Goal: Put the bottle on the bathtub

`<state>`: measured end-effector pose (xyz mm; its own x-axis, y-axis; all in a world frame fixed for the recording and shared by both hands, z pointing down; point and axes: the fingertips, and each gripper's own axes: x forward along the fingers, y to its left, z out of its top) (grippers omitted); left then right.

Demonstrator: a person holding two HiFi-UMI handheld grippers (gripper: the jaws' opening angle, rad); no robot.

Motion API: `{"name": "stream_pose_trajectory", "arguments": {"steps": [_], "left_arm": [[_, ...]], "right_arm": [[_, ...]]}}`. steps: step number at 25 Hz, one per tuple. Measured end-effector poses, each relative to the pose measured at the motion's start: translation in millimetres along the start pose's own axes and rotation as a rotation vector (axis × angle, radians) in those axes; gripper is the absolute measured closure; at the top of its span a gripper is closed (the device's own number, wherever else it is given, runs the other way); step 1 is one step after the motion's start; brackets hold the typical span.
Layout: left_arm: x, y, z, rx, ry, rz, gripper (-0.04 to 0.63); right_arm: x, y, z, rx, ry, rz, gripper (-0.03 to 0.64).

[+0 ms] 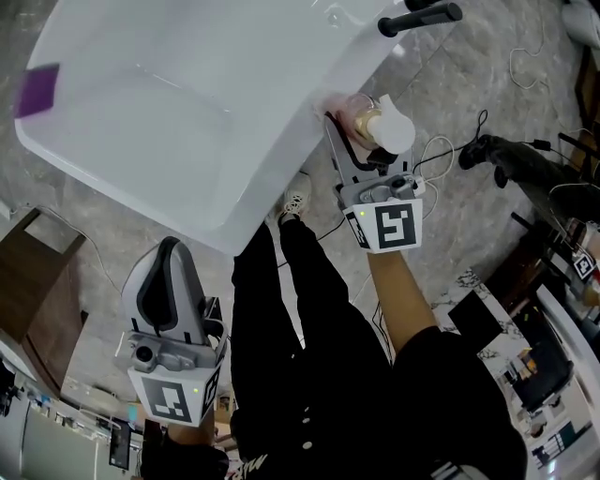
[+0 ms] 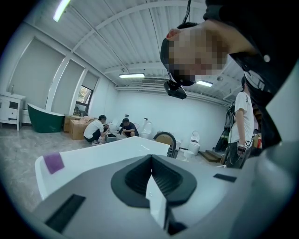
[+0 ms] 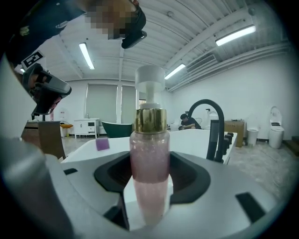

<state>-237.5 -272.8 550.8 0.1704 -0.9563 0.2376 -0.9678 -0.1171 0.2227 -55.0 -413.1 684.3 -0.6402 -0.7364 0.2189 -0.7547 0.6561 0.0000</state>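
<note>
One pink pump bottle (image 3: 149,154), held by right gripper (image 3: 148,189), at bathtub (image 1: 281,159) rim

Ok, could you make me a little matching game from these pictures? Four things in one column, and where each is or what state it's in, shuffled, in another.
Things
1. pink clear pump bottle with a gold collar
2. curved black metal faucet
3. small purple square patch
4. left hand-held gripper

Places or states
A. shut, with nothing in it
B. on the rim of the white bathtub, at the end far from the faucet
C. clamped in the right hand-held gripper
D. rising at the bathtub's edge, near the bottle

Pairs: 1-C, 2-D, 3-B, 4-A
</note>
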Motion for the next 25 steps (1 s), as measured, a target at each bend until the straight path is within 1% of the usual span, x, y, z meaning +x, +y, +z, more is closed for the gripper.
{"name": "stream_pose_trajectory", "arguments": {"steps": [2, 3, 4, 8, 15, 18, 19, 21, 25], "left_arm": [[-2.1, -0.5, 2.4, 0.001, -0.004, 0.003, 0.584], [-3.0, -1.0, 3.6, 0.002, -0.005, 0.004, 0.584], [-3.6, -1.5, 4.9, 0.003, -0.007, 0.005, 0.584], [-6.0, -3.0, 19.5, 0.022, -0.029, 0.004, 0.584], [-18.1, -19.1, 70.3, 0.056, -0.081, -0.004, 0.584], [-26.6, -23.5, 95.7, 0.082, -0.097, 0.001, 0.584], [-29.4, -23.5, 104.7, 0.090, -0.102, 0.007, 0.584], [-33.9, -22.7, 124.1, 0.105, -0.113, 0.017, 0.584], [-44.2, -25.5, 163.5, 0.133, -0.139, 0.022, 0.584]], "right_arm": [[0.0, 0.5, 0.5, 0.013, 0.002, 0.004, 0.372], [-0.7, 0.8, 0.8, 0.023, 0.002, 0.009, 0.314], [-1.5, 1.1, 1.3, 0.031, 0.003, 0.016, 0.298], [-5.3, 1.4, 10.4, 0.023, 0.009, 0.034, 0.276], [-44.5, -3.5, 48.5, 0.005, 0.027, 0.058, 0.267], [-64.9, 0.1, 68.1, -0.023, 0.042, 0.074, 0.270], [-72.4, -0.9, 76.5, -0.032, 0.041, 0.065, 0.296], [-87.1, -7.5, 101.2, -0.025, 0.015, 0.033, 0.427], [-105.9, -18.4, 162.2, 0.040, -0.040, 0.003, 0.578]]}}
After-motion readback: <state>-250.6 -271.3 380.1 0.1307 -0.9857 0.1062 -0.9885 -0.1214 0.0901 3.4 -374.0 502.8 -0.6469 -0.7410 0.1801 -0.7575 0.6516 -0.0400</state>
